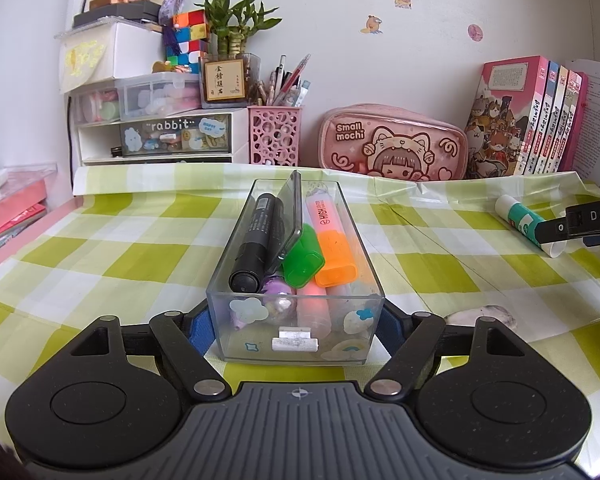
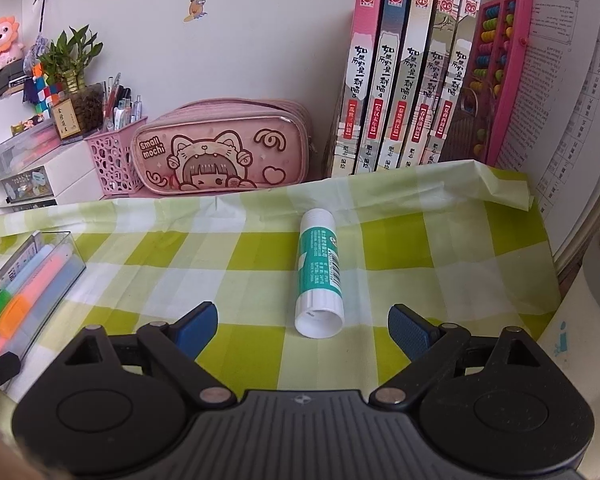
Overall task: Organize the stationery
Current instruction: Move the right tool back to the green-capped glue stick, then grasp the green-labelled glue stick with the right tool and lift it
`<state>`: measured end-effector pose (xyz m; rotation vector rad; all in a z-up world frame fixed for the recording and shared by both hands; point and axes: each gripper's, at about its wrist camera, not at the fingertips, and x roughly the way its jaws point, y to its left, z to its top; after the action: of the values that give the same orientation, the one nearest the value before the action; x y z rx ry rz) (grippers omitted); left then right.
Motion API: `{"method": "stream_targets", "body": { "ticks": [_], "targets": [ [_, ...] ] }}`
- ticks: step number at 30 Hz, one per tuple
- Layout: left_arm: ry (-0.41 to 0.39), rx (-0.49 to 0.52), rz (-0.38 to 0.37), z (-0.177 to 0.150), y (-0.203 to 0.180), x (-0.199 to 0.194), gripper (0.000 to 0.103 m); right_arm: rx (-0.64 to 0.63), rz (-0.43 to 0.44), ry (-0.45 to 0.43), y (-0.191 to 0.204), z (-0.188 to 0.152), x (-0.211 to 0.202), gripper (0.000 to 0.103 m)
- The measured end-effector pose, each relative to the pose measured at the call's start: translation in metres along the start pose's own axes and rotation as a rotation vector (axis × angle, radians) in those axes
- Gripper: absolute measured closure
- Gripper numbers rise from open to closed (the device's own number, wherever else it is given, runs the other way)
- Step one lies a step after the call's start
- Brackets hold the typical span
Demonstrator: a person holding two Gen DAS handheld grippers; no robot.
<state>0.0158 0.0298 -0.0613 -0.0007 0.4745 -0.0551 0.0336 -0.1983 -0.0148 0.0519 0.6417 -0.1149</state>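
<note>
Nearest the left camera, the left gripper [image 1: 298,334] had the near end of the clear box [image 1: 296,264] between its jaws, the blue pads [image 1: 198,330] close against the side walls; whether they truly pressed or stood just off, the view did not settle. Inside the box lay a black marker [image 1: 256,244], a green highlighter [image 1: 303,258], an orange highlighter [image 1: 332,240] and smaller bits beneath, so most of the sorting looked done. Further right, on the checked cloth [image 2: 240,256], the glue stick [image 2: 319,272] lay alone, well apart from the box, its butt end toward the right camera. On either side of that end stood the jaws of the right gripper [image 2: 300,330], wide apart, empty and touching nothing. One item seemed left: the stick had yet to be picked up and carried left into the box. Along the back wall a pink pencil case [image 2: 220,148] and a row of books [image 2: 412,76] stood in order.
</note>
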Motion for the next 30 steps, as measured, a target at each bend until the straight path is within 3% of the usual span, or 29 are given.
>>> {"method": "stream_targets", "body": {
  "ticks": [4, 9, 17, 21, 30],
  "targets": [
    [0.0, 0.0, 0.0, 0.0, 0.0, 0.0, 0.027, 0.011, -0.004, 0.031, -0.001, 0.005, 0.012, 0.016],
    [0.0, 0.0, 0.0, 0.0, 0.0, 0.0, 0.027, 0.029, -0.012, 0.054, -0.003, 0.008, 0.021, 0.04],
    [0.0, 0.0, 0.0, 0.0, 0.0, 0.0, 0.027, 0.053, 0.0, 0.042, -0.003, 0.01, 0.021, 0.07],
    [0.0, 0.0, 0.0, 0.0, 0.0, 0.0, 0.027, 0.072, 0.016, 0.054, -0.002, 0.008, 0.018, 0.07],
    [0.0, 0.001, 0.0, 0.0, 0.0, 0.0, 0.027, 0.166, 0.188, 0.129, 0.008, -0.007, -0.005, 0.07]
  ]
}}
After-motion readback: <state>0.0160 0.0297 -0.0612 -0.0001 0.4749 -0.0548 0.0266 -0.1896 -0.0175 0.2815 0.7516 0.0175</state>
